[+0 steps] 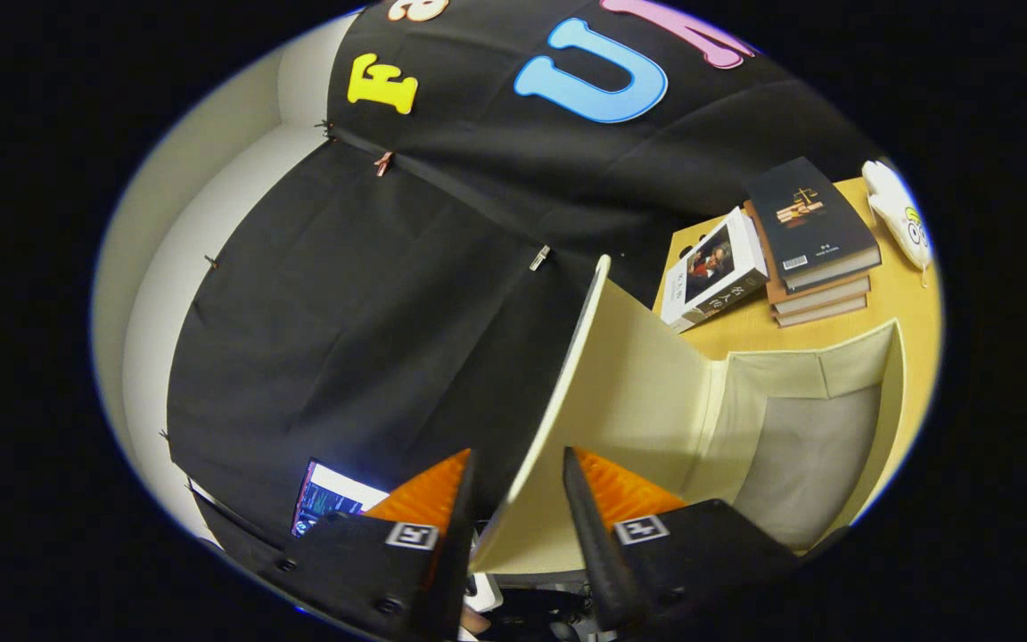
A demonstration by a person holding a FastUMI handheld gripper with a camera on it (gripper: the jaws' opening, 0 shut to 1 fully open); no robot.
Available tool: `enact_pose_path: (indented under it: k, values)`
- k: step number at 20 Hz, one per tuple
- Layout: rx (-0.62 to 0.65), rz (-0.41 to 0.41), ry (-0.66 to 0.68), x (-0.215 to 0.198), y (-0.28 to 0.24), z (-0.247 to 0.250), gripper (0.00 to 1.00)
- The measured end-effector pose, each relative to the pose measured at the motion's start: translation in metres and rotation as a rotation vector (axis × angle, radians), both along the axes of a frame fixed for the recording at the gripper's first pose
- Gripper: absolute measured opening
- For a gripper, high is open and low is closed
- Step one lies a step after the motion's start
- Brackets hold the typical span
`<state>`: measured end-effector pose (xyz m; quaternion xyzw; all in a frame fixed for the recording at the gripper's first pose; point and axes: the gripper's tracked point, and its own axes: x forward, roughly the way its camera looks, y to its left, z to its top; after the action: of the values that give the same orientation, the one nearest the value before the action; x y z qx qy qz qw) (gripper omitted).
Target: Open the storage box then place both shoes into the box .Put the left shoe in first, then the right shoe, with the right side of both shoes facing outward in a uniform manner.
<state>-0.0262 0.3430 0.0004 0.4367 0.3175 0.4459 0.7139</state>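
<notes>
Lid [603,392] of storage box [799,446] stands raised on the table [906,303], its edge between the parted fingers of the hand-held gripper [518,499], apparently not clamped. Panel looks thin, light, slightly flexible; best held near free edge.

Recording booth: black cloth wall [371,294], wooden table [910,303], stacked books [812,241], lit screen [326,504].
</notes>
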Motion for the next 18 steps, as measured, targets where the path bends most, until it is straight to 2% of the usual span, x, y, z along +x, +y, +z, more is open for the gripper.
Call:
enact_pose_path:
  k: [3,8,11,13,15,18]
  values:
    - [-0.063,-0.036,-0.029,0.002,-0.009,-0.013,0.97]
    - [-0.209,-0.211,-0.070,0.011,-0.097,-0.041,0.97]
    - [-0.399,-0.327,-0.084,0.012,-0.177,-0.089,0.97]
    - [-0.554,-0.375,-0.087,0.004,-0.231,-0.125,0.97]
    - [-0.719,-0.376,-0.076,-0.010,-0.277,-0.167,0.97]
    - [-0.878,-0.308,-0.045,-0.039,-0.318,-0.227,0.96]
